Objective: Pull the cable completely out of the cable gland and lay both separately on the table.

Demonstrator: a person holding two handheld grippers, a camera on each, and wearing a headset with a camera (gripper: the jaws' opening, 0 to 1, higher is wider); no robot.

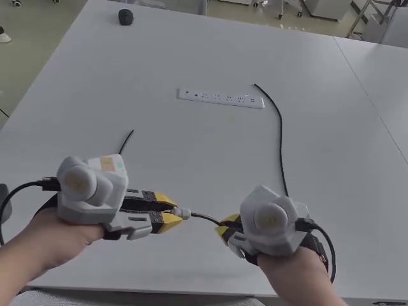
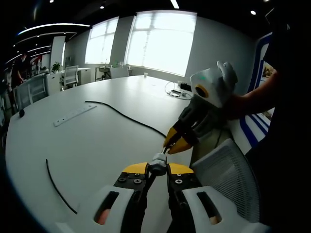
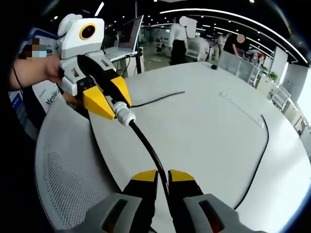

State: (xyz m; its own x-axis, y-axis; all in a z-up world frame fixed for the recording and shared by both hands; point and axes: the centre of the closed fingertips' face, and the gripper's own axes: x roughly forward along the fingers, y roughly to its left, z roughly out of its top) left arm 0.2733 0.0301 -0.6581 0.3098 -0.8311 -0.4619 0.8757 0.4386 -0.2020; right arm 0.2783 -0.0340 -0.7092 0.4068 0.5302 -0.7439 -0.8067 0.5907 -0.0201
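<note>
My left gripper [image 1: 171,213] is shut on a small grey-white cable gland [image 1: 182,213], which pokes out of its yellow tips [image 2: 158,164]. A black cable [image 1: 204,218] runs out of the gland to my right gripper [image 1: 223,228], which is shut on it a short way along. In the right gripper view the cable [image 3: 148,145] stretches from the gland [image 3: 124,114] down between my own jaws [image 3: 163,175]. Both grippers hover low over the white table's [image 1: 191,153] near edge. The cable sits in the gland.
A white power strip [image 1: 220,97] lies mid-table. A long black cable [image 1: 280,134] runs from near it down behind the right gripper. A short black cable piece [image 1: 126,141] lies left. A dark round object [image 1: 125,16] sits at the far edge. A mesh chair [image 3: 63,165] stands below.
</note>
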